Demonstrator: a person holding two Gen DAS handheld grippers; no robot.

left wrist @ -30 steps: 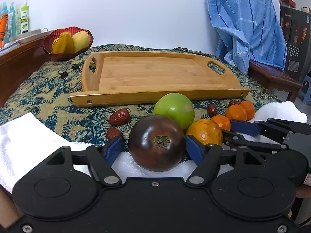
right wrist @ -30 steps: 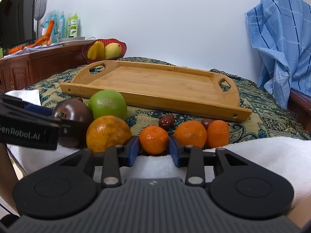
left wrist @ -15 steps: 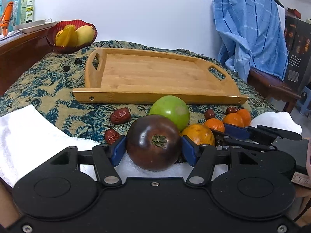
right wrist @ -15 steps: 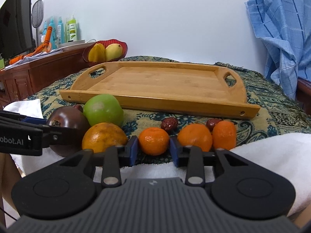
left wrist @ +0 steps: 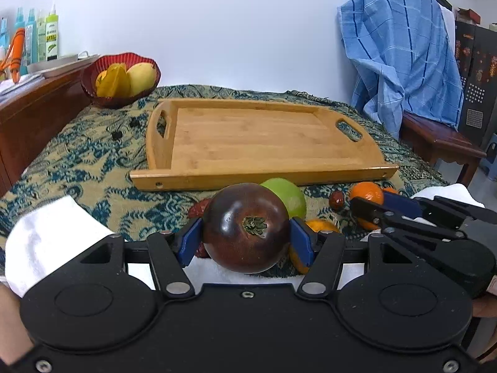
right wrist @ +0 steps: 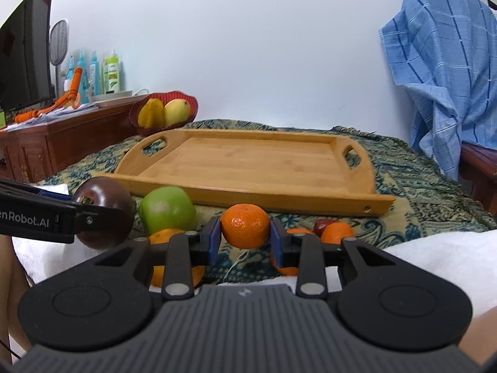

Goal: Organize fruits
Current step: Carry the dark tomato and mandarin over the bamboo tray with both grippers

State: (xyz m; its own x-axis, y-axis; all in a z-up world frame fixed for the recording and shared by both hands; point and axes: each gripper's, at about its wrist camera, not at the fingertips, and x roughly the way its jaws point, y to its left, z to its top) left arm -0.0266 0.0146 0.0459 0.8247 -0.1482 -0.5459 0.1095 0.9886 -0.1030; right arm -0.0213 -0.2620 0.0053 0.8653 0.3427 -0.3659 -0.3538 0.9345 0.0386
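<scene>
**Two fruits gripped, tray unfilled**

A dark tomato (left wrist: 247, 231) is clamped by the left gripper (left wrist: 245, 242), a mandarin (right wrist: 245, 225) by the right gripper (right wrist: 245, 237). Beyond both jaws the wooden tray (left wrist: 264, 143) is bare; green apple (left wrist: 289, 195) and remaining fruits are left.

Two fisheye views, one behind each claw, look low and close across the worktop toward the same wooden tray (left wrist: 264, 143) (right wrist: 248, 168).

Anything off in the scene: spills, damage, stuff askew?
Nothing stands out. The wooden tray sits flat and bare, the remaining fruit lies loose before it, and both grips look centred: dark tomato left, small orange right.
</scene>
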